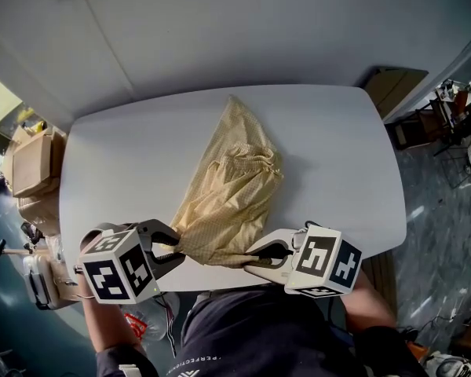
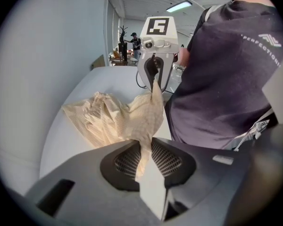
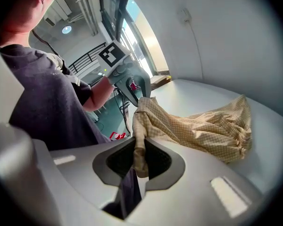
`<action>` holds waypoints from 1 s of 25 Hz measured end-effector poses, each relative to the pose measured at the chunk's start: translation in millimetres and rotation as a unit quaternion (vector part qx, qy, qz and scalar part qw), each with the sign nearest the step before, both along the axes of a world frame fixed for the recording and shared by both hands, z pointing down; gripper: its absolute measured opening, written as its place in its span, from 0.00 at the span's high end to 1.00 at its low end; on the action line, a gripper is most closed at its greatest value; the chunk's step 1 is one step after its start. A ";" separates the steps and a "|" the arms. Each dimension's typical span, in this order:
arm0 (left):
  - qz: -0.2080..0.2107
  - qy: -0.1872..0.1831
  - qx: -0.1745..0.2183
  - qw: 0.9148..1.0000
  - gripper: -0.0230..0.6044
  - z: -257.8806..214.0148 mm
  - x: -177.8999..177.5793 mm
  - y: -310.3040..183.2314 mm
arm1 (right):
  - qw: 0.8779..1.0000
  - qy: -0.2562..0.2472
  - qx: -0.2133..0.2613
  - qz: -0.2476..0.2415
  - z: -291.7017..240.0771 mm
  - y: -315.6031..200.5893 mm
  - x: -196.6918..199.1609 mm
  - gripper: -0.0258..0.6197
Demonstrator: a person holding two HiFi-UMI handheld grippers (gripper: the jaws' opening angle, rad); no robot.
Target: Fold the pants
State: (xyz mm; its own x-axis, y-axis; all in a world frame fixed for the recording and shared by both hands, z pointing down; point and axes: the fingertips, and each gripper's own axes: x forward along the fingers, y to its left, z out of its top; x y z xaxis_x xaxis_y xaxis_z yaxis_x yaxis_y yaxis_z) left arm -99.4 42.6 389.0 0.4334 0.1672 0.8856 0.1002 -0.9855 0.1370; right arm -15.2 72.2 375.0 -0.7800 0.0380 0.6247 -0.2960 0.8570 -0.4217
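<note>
Pale yellow checked pants (image 1: pixel 229 187) lie bunched on the white table (image 1: pixel 125 155), running from the far middle toward the near edge. My left gripper (image 1: pixel 175 254) is shut on the near left corner of the pants (image 2: pixel 132 121), the cloth pinched between its pads. My right gripper (image 1: pixel 259 258) is shut on the near right corner of the pants (image 3: pixel 198 126), a fold of cloth hanging down between its jaws. The near edge of the cloth is stretched between the two grippers, above the table's front edge. Each gripper view shows the other gripper holding its corner.
The person's dark shirt (image 1: pixel 259 328) fills the space just below the table's front edge. Cardboard boxes (image 1: pixel 31 163) stand on the floor at the left. Chairs and equipment (image 1: pixel 447 116) stand off to the right.
</note>
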 end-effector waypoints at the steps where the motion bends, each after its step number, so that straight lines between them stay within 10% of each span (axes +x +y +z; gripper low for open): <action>1: -0.001 0.005 0.011 1.000 0.85 -4.6 4.3 -9.5 | 1.000 -0.005 0.004 0.010 -2.7 -7.7 3.8 0.88; 15: -0.066 0.029 0.125 0.990 0.84 -18.7 76.8 -148.1 | 0.986 -0.008 0.099 0.133 -18.3 -134.7 71.1 0.88; 25: -0.125 0.066 0.219 0.965 0.84 -0.7 128.7 -244.4 | 0.948 -0.007 0.177 0.264 -0.1 -230.5 126.0 0.88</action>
